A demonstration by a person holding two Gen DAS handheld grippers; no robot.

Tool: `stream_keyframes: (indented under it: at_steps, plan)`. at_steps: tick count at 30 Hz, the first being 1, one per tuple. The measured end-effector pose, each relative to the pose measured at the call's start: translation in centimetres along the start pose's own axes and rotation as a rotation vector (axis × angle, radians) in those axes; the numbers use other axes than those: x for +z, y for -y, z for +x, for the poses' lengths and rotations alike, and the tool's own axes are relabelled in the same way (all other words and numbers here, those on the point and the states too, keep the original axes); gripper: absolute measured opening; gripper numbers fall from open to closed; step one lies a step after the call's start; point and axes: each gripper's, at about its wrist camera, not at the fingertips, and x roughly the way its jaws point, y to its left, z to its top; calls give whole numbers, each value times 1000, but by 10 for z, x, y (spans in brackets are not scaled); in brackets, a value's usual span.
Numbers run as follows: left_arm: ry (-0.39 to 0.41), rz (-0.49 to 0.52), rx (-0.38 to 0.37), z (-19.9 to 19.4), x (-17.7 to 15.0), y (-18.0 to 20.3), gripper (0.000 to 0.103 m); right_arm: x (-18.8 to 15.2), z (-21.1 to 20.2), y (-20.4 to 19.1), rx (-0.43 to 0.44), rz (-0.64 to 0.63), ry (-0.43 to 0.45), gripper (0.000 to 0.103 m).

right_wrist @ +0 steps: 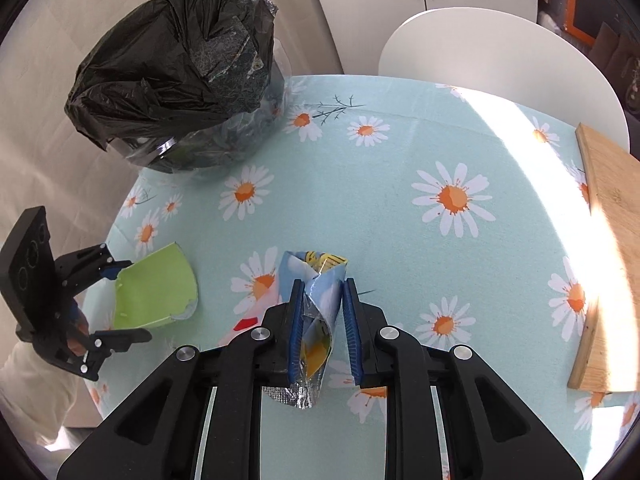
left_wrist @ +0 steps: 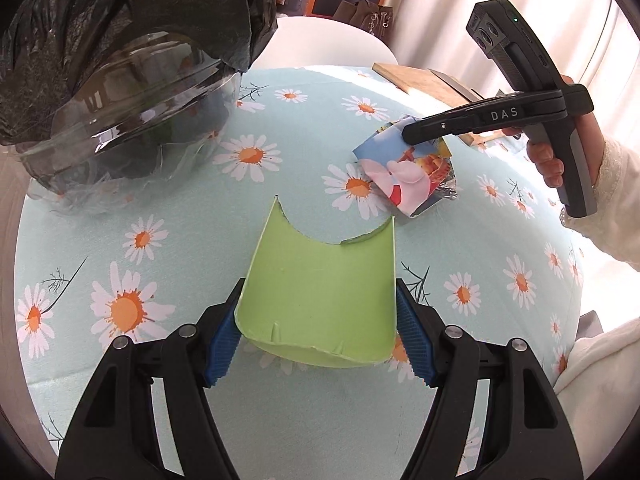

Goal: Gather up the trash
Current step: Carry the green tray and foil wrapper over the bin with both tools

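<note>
1. The left hand-held gripper [left_wrist: 316,344] held a torn green cup piece [left_wrist: 320,300], its blue pads [left_wrist: 222,344] pressed against both sides of the piece, low over the bench [left_wrist: 280,152].
2. The right hand-held gripper [right_wrist: 322,334] straddled a crumpled snack wrapper [right_wrist: 316,308]; the left pad touched the wrapper, while a small gap showed at the right pad, so a firm grip could not be confirmed.
3. The wrapper lay on the daisy-print bench cover, to the right of the green piece.
4. A clear bin lined with a black trash bag [right_wrist: 172,60] stood at the far left of the bench.
5. A wooden board [right_wrist: 612,248] lay along the bench's right edge, with a white chair [right_wrist: 500,52] behind.
</note>
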Motion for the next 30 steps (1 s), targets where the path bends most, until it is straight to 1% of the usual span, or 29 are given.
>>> stream_keyframes:
  at_steps: [8, 12, 15, 21, 26, 30]
  plan:
    - [8, -19, 16, -36, -31, -2, 70, -25, -22, -22, -7, 16, 20, 17]
    - [12, -16, 32, -54, -45, 1, 70, -33, -35, -40, -21, -17, 35, 17]
    - [16, -16, 44, -65, -55, 4, 70, -40, -44, -51, -23, -16, 50, 17]
    - [14, -63, 67, -88, -77, 4, 70, -52, -59, -77, -30, -39, 86, 18]
    - [27, -79, 101, -119, -84, 1, 70, -55, -72, -98, -23, -76, 119, 18]
    - [38, -84, 137, -139, -83, -6, 70, -53, -78, -106, -15, -71, 136, 18]
